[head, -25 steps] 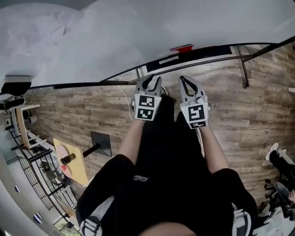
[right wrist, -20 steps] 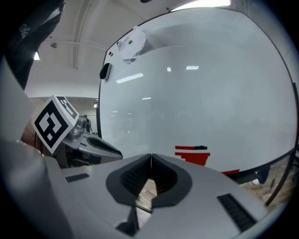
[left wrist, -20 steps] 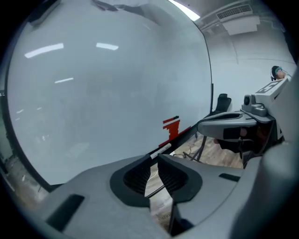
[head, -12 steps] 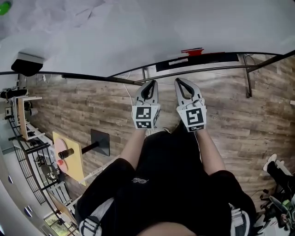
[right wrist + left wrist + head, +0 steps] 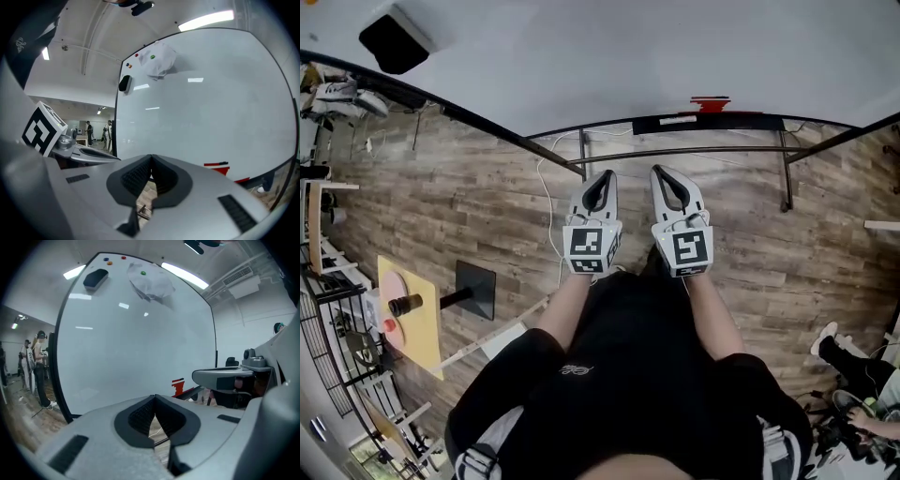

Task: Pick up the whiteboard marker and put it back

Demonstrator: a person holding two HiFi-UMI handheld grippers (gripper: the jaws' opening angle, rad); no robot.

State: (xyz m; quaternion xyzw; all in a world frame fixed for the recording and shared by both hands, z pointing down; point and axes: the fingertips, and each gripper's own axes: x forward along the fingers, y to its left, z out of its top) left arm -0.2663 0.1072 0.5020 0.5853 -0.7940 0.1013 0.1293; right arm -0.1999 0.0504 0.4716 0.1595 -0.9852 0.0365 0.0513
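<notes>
Grey left gripper (image 5: 604, 176), fingers just clenched on nothing, and right gripper (image 5: 664, 172), likewise clenched empty, face the large white whiteboard (image 5: 581, 84).

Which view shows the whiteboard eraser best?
The left gripper view: the eraser sits large and face-on near the whiteboard top. The right gripper view shows it smaller, at the board's edge. In the head view a dark block at top left is probably it.

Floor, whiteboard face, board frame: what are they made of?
Floor: wood-look planks, matte; grain and plank seams show, laminate or vinyl possible.
Whiteboard face: smooth glossy white, ceiling lights reflect; coated steel or melamine, unclear.
Frame: thin black edging, probably metal or plastic.
</notes>
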